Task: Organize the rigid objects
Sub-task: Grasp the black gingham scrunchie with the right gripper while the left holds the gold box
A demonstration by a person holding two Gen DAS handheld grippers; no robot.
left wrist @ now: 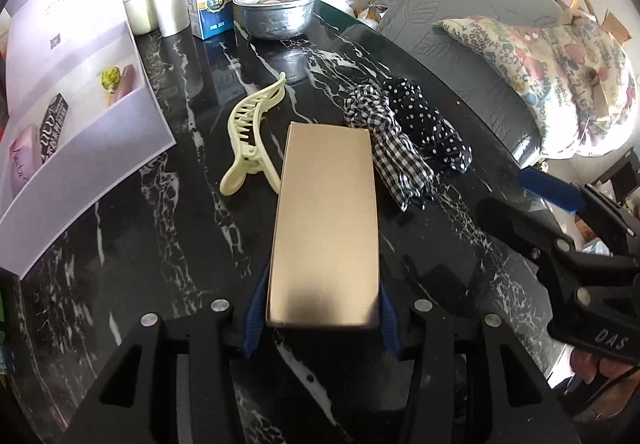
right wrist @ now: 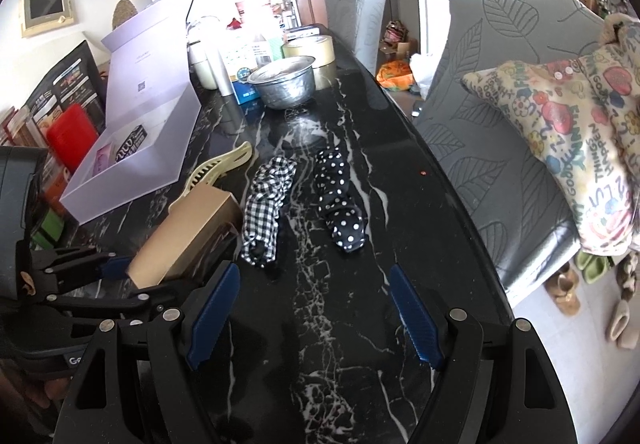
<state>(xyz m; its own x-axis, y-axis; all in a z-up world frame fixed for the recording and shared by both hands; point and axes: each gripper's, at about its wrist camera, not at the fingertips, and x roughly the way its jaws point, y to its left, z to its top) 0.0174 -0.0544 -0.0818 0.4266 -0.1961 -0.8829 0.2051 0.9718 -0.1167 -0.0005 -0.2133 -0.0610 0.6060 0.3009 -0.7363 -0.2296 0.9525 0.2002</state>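
Observation:
A long gold box (left wrist: pixel 324 224) lies on the black marble table (left wrist: pixel 160 212), and my left gripper (left wrist: pixel 322 310) is shut on its near end, one blue pad on each side. From the right wrist view, the gold box (right wrist: pixel 188 232) points away from the left gripper (right wrist: pixel 136 280). A cream hair claw (left wrist: pixel 250 140) lies just left of the box. To the right of the box, my right gripper (right wrist: pixel 314 314) hovers open over bare table with nothing between its fingers; the left wrist view catches this right gripper (left wrist: pixel 528 204) at its right edge.
A gingham scrunchie (left wrist: pixel 392 148) and a polka-dot scrunchie (left wrist: pixel 428 124) lie right of the gold box. An open lilac box (left wrist: pixel 80 124) with small items stands at left. A metal bowl (left wrist: pixel 278 14), milk carton (left wrist: pixel 208 0) and tape roll (right wrist: pixel 310 48) crowd the far end. Grey chairs (right wrist: pixel 480 104) line the right edge.

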